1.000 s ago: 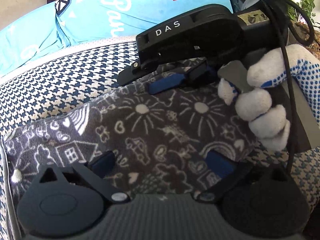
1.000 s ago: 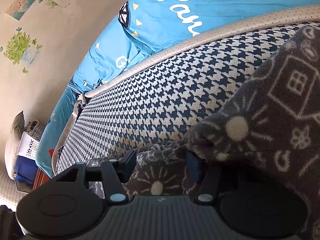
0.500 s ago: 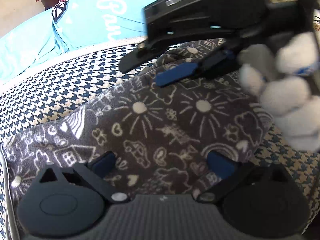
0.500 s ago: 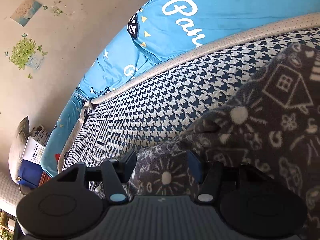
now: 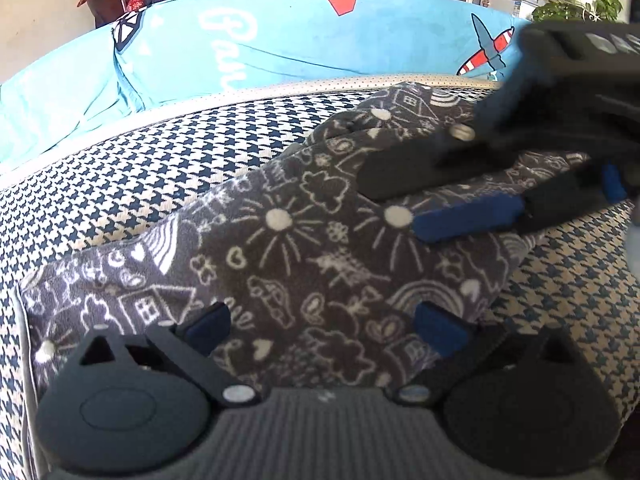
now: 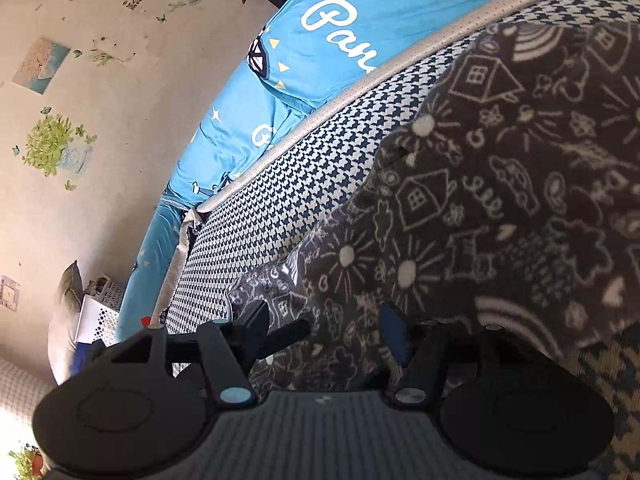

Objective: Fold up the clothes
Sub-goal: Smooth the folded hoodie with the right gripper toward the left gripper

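While spread, garment (image 5: pixel 320 264) seemingly between left claw (image 5: pixel 324 320)

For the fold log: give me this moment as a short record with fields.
garment: dark grey doodle-print fleece, bunched, not flat
surface: houndstooth cushion
behind: blue printed cover
left claw: open, fingers either side of the fleece's near edge
right claw: open over the fleece, not gripping it
fold state: unfinished; the far corner lies turned over near the cushion's piping
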Motion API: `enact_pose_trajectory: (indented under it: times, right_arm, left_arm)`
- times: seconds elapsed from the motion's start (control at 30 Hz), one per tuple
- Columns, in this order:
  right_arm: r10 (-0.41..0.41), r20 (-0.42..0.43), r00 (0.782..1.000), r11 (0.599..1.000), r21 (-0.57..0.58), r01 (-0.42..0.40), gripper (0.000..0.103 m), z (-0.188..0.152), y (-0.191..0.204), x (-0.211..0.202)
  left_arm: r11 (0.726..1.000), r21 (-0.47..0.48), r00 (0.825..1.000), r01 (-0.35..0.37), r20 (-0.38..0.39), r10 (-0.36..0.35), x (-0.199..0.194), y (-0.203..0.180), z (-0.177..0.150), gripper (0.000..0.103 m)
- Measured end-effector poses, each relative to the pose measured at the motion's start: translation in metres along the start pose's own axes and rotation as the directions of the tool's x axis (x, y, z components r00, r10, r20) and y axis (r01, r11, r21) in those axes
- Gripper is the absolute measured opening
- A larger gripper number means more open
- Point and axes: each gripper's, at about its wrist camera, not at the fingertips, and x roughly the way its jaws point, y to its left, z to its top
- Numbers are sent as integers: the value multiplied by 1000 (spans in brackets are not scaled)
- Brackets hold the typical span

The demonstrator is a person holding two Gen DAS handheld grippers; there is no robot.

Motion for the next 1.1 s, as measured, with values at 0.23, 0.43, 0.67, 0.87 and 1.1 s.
enact_pose_trajectory:
  times: [0.23,0.43,0.67,0.87,1.1]
  right_arm:
    - [-15,-21,1000,998,56,16,62,-15,-6,-3]
    - [-32,-26,999,992,120,35,62,-16,-20,3]
    - [-97,-30,995,988,120,100,58,-19,-18,11]
    - [-176,-21,984,981,81,177,46,-23,-16,17]
    - [-198,-5,980,980,23,198,44,-27,-11,19]
  left_arm:
    - [1000,-27,1000,-13,5,13,1,-48,0,103]
    - [999,-27,1000,-17,0,17,0,-52,-5,103]
    - [999,-26,999,-32,-8,32,4,-55,-6,103]
    - [999,-24,999,-49,-8,48,10,-58,-7,103]
    - [998,-25,999,-52,10,52,11,-59,-9,103]
